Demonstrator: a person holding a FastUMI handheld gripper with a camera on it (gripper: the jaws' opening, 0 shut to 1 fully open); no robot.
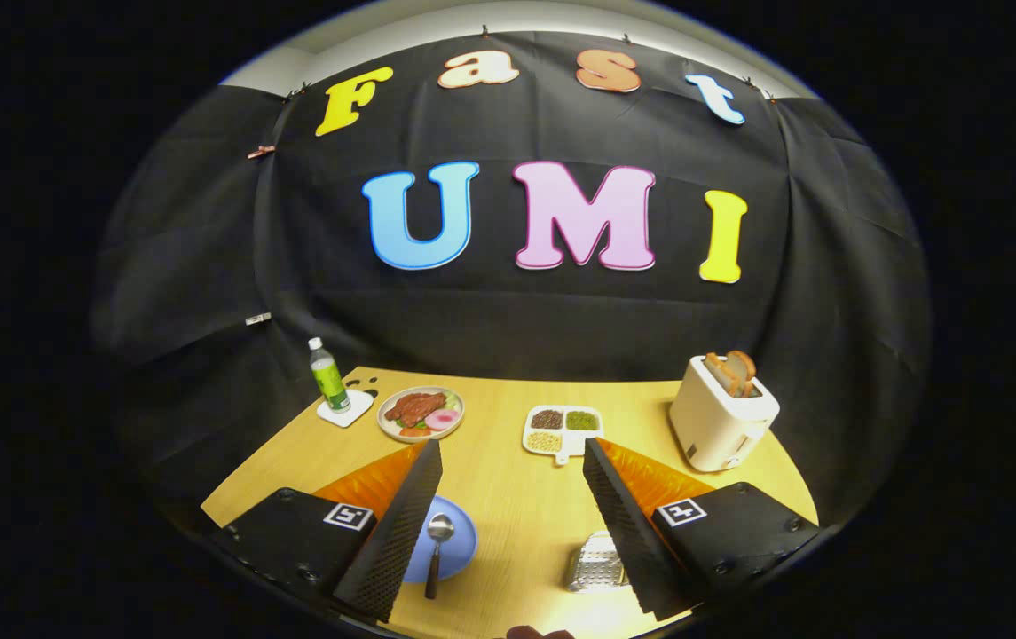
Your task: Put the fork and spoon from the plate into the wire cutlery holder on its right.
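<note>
A blue plate (pixel 454 538) lies on the wooden table just inside my left finger, partly hidden behind it. On the plate rests a spoon (pixel 437 548) with a silver bowl and a dark handle pointing toward me. No fork can be made out; part of the plate is covered by the finger. The wire cutlery holder (pixel 594 563) stands to the plate's right, beside my right finger, which hides part of it. My gripper (pixel 512 457) hovers above the table, open wide, with nothing between its fingers.
Beyond the fingers stand a plate of meat and vegetables (pixel 421 414), a white divided dish of grains (pixel 563 429), a green bottle on a white coaster (pixel 328 377) at the far left and a white toaster with bread (pixel 722 412) at the far right.
</note>
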